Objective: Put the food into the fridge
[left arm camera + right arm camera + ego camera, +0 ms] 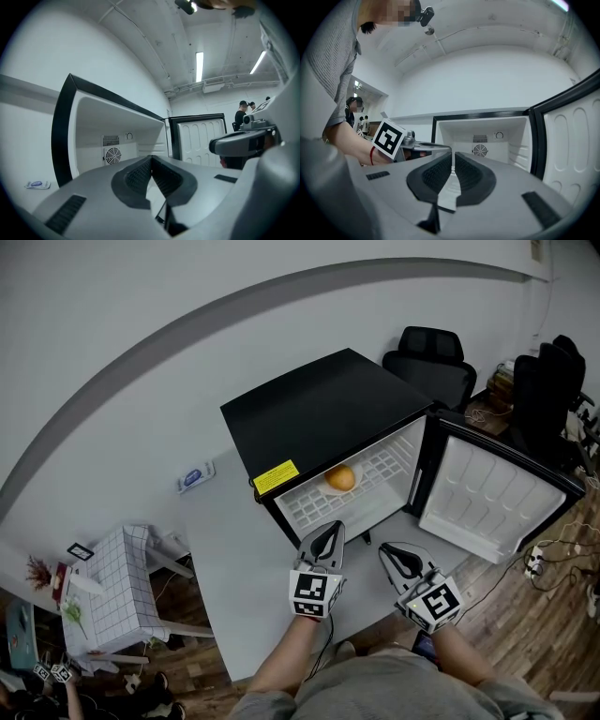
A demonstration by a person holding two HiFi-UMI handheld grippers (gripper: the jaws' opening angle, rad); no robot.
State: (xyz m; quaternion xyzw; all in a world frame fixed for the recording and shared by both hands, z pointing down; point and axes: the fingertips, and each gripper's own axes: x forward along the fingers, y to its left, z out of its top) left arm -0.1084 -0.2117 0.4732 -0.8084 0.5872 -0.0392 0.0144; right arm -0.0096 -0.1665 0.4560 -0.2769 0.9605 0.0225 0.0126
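the black fridge (319,404) stands on the grey desk (234,559) with its door (497,493) swung wide to the right, white lining showing; the food - an orange (340,478) - sits alone inside on the white wire shelf (323,507), well in from the front edge and touching neither tool; the left gripper (151,159) hangs just in front of the opening, pointing level into the cavity, its jaws pressed together at the tips with nothing between them; the right gripper (453,157) is beside it, a little further from the opening and nearer the door, also level, its jaws drawn close with only a thin slit of light between the pads and nothing in that slit; the right gripper view looks straight into the white interior, where a small round fan grille (479,150) sits in the back wall; a yellow label (276,477) is stuck on the fridge's top front edge; a small blue-and-white packet (194,477) lies on the desk left of the fridge, well apart from both hands; black office chairs (429,357) stand behind the fridge, and a low table with a checked cloth (117,577) stands at the left on the wooden floor - people show in the far background of both gripper views.
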